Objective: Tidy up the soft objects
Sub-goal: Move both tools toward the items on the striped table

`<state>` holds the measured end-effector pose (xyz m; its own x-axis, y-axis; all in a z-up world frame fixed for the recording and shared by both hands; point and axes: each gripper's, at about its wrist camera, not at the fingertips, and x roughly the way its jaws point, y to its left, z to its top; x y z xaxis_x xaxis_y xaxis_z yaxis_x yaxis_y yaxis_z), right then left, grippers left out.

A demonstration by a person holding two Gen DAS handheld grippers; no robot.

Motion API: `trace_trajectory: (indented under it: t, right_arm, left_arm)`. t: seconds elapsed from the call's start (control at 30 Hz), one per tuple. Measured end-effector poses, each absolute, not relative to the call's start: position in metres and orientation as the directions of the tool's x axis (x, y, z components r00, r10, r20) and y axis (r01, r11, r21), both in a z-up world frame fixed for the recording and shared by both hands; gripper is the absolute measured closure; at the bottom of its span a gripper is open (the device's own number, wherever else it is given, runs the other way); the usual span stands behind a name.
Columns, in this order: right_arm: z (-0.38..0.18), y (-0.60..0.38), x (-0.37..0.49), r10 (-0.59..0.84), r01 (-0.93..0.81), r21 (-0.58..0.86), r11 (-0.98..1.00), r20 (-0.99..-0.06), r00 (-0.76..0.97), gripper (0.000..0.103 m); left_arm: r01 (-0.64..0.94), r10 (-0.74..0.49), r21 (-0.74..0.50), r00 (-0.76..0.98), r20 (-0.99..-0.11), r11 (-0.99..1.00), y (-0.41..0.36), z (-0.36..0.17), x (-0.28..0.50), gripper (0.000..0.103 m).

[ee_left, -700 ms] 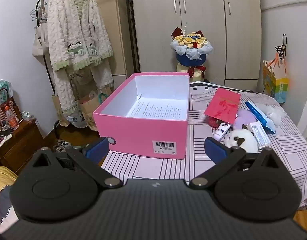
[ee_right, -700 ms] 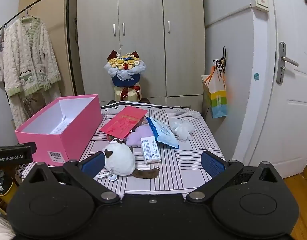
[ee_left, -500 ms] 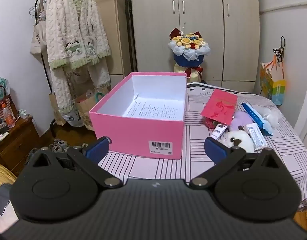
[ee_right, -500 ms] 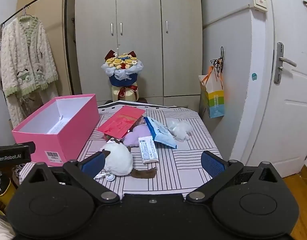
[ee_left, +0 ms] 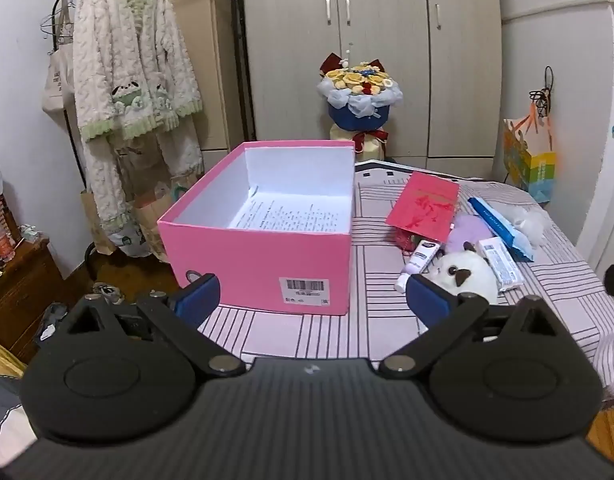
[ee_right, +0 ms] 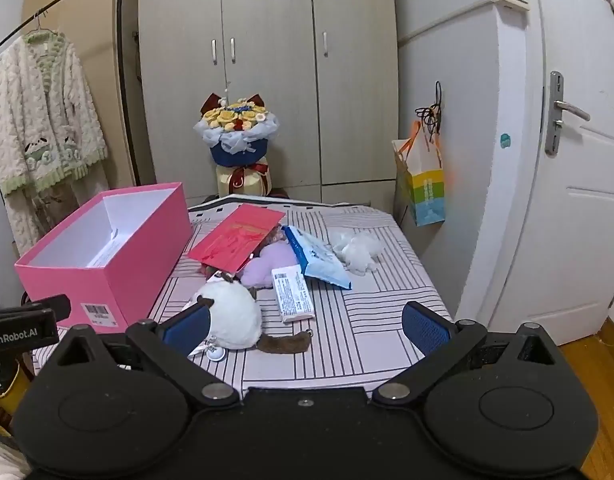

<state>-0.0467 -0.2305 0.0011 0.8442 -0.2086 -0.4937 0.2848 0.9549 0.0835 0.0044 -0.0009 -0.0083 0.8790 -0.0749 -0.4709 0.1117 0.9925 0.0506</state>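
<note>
**Pink card box and a heap of mixed goods: risks at the first pick**

Pink card box (ee_left: 263, 256): lidless, white inside, a printed sheet on its floor. It stands on the left part of the striped table (ee_left: 387, 328), close to that edge, with a barcode label on the near wall. Risk: a light, nearly bare box probably slides or tips toward the edge if a gripper bumps its rim on the drop.

Left gripper (ee_left: 311, 298): jaws spread wide, nothing between them, aimed at the box's near wall.

Red envelope (ee_right: 237, 238): stiff, lying slantwise over the heap just right of the box. Risk: it likely gets dragged along or flips when something beneath it is pulled out.

White plush cat (ee_right: 235, 314): round, fluffy, dark ears, brown tail trailing right, a small tag at its base. It lies nearest the front of the heap, just beyond the right gripper's left pad. Risk: the pile compresses, so a shallow pinch may catch only fur or the tag and let it drop.

Purple plush (ee_right: 269, 262): half buried under the envelope and touching the packets.

White packet (ee_right: 293, 294), blue-and-white pack (ee_right: 319, 258): not soft; either could be snagged by mistake.

White fluffy toy (ee_right: 359, 250): alone, furthest right.

Right gripper (ee_right: 305, 322): jaws at full spread, empty.
</note>
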Motion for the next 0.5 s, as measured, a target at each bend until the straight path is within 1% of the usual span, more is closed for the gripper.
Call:
trace_trajectory:
  t: [0.5]
  right_arm:
    - [0.0048, -0.2334, -0.0555, -0.220, 0.293, 0.080, 0.953, -0.482, 0.848, 0.000]
  left_arm:
    - [0.120, -0.076, 0.054, 0.857, -0.510, 0.991, -0.0016, -0.0147, 0.0117, 0.000]
